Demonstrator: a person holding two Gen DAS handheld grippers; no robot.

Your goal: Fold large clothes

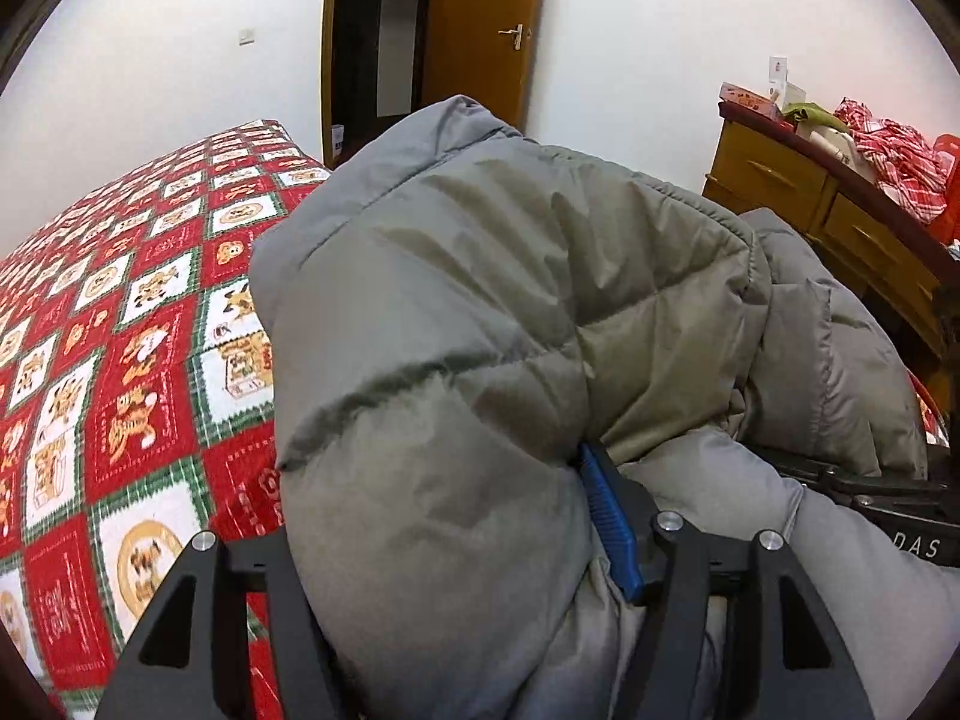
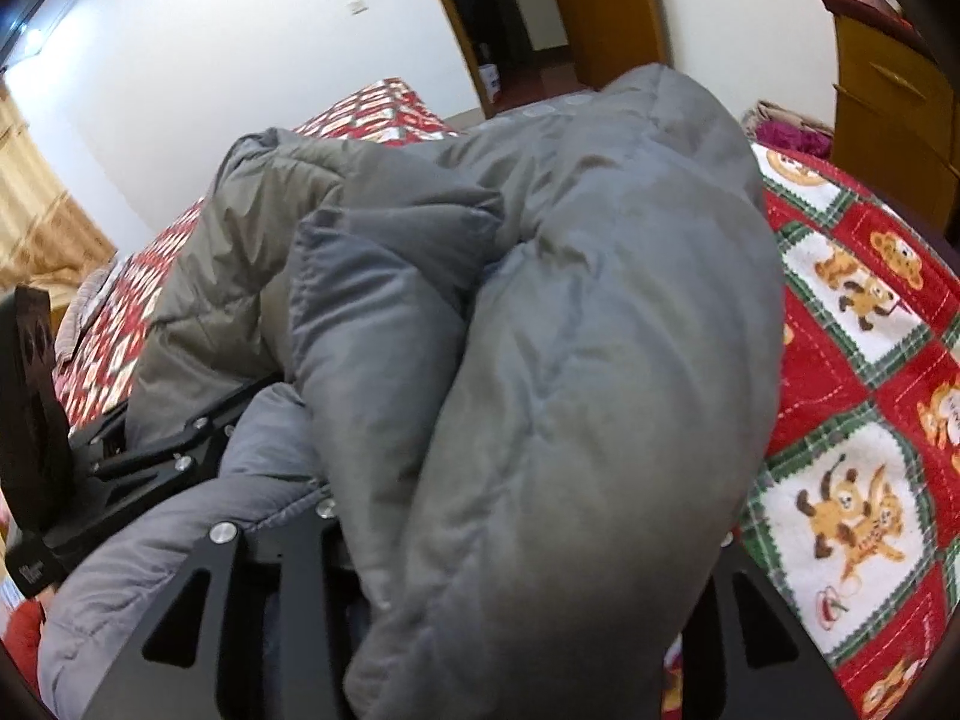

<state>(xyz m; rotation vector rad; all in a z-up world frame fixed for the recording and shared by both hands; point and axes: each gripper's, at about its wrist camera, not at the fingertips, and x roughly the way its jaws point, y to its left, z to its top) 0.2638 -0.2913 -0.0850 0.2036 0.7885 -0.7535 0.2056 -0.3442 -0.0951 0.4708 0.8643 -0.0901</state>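
A grey puffer jacket (image 1: 480,270) lies bunched in thick folds on the bed. In the left wrist view a fat fold fills my left gripper (image 1: 438,480). The blue pad (image 1: 606,522) of its right finger presses against the fold, and the other finger is hidden behind the cloth. In the right wrist view another rolled fold of the jacket (image 2: 600,300) bulges up between the fingers of my right gripper (image 2: 528,516) and hides both fingertips. The two grippers sit close together, side by side, at the near edge of the jacket.
The bed has a red, white and green patchwork cover (image 1: 120,330), also seen to the right (image 2: 870,360). A wooden dresser (image 1: 810,192) with red checked cloth (image 1: 894,156) on top stands at the right. An open wooden door (image 1: 480,30) is behind.
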